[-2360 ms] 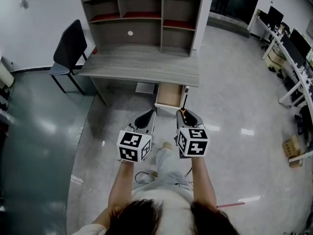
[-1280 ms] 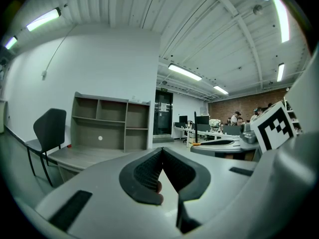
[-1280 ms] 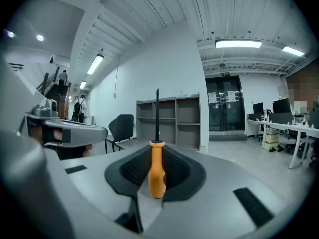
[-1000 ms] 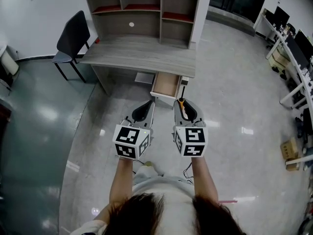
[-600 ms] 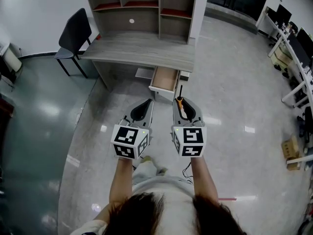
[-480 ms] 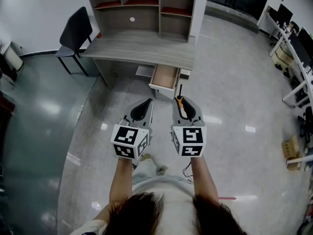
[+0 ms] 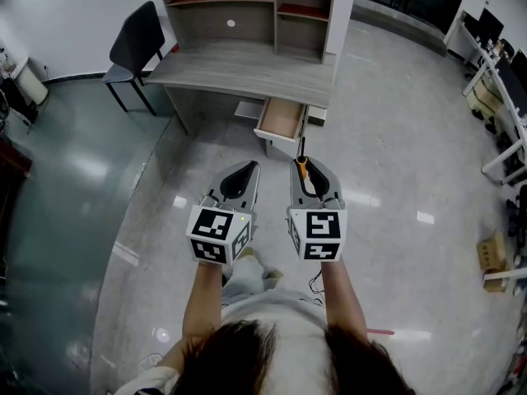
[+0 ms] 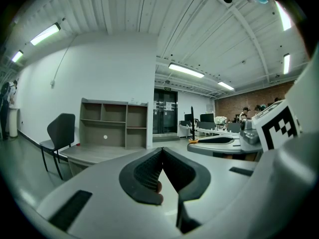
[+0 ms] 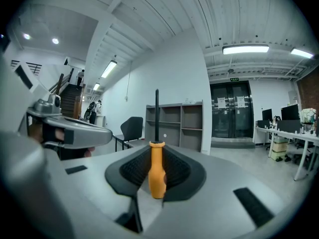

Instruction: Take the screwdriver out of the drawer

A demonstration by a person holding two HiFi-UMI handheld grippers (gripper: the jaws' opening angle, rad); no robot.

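My right gripper (image 7: 306, 171) (image 9: 157, 156) is shut on the screwdriver (image 9: 156, 169), whose orange handle sits between the pads and whose thin dark shaft (image 7: 301, 146) points forward and up. My left gripper (image 7: 240, 175) (image 8: 162, 156) hangs beside it, shut with nothing between its pads. Both are held over the floor, well back from the grey desk (image 7: 247, 72). The light wooden drawer (image 7: 280, 119) under the desk's right part stands pulled out and looks empty inside.
A shelf unit (image 7: 247, 6) stands on the desk's back. A black chair (image 7: 136, 48) is at the desk's left. Office desks with monitors (image 7: 502, 81) line the right wall, and a cardboard box (image 7: 492, 249) sits on the floor there.
Both grippers, the right one still holding the screwdriver, have drawn further back from the desk and open drawer. The view has shifted so the desk sits higher in frame.
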